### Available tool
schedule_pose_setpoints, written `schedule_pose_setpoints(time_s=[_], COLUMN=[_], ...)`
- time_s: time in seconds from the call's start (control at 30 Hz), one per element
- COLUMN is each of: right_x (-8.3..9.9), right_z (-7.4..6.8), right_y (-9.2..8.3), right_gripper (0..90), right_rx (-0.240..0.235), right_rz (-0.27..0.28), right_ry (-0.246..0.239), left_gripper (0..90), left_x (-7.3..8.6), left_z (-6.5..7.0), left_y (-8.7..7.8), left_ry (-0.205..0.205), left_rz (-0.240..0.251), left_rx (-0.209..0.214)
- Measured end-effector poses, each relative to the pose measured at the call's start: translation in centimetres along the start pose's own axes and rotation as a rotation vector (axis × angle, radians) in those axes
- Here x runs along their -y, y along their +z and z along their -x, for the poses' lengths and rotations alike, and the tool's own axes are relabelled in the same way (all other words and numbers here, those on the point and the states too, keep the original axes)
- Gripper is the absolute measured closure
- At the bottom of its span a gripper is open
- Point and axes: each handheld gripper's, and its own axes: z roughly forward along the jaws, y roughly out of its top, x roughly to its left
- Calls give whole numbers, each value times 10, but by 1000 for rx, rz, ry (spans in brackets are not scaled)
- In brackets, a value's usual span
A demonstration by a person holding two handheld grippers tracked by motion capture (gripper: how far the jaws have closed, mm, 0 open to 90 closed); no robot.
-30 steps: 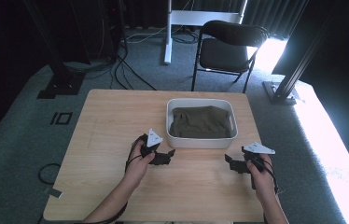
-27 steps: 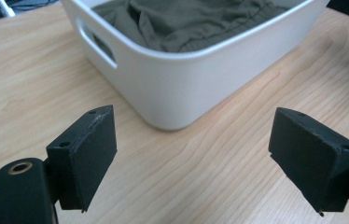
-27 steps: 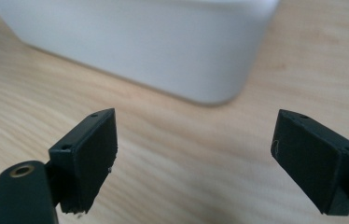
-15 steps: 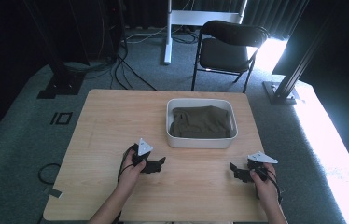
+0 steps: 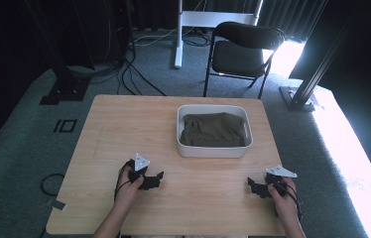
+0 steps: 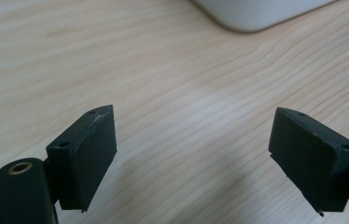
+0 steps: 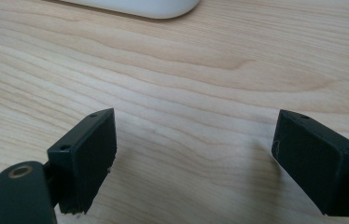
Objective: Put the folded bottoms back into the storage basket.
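White tub (image 5: 214, 149) with the olive-green cloth (image 5: 213, 130) folded inside is the closest thing to my grippers, so that's what I'm watching: it sits on the wooden table (image 5: 124, 124) a bit past centre, toward the 12 o'clock edge and slightly over to the 1 o'clock side. From the high view, my left gripper (image 5: 154, 180) is down near the 7 o'clock part of the table with the tub off at about its 1 o'clock, well apart from it. My right gripper (image 5: 253, 187) is near the 5 o'clock corner, the tub at roughly its 11 o'clock, also well apart. In the left gripper view the two black jaws stand wide with nothing but bare wood grain between them, and a rounded white corner of the tub (image 6: 256, 14) peeks in at 12 o'clock. Same deal in the right gripper view: jaws spread wide, empty, the tub's white wall (image 7: 140, 7) along the top edge. Both grippers look like they're sitting right down on the tabletop or just above it, but I honestly can't tell from these angles if they're actually touching the wood. Behind the table, around 12 o'clock, there's a black folding chair (image 5: 243, 47) on the grey carpet.
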Motion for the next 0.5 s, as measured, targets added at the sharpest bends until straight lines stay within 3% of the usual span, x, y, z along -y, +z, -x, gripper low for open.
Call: schedule_pose_setpoints(time_s=[0.37,0.5], right_x=[3,3], right_z=[1,1], right_y=[-2,-2], right_gripper=[131,128], right_rx=[30,30], right_rz=[-32,-32], right_ry=[5,6], left_gripper=[168,168], left_x=[16,19], left_z=[-16,-18], left_y=[-11,-14], left_ry=[-28,-50], left_rz=[-30,-34], left_rx=[-94,-98])
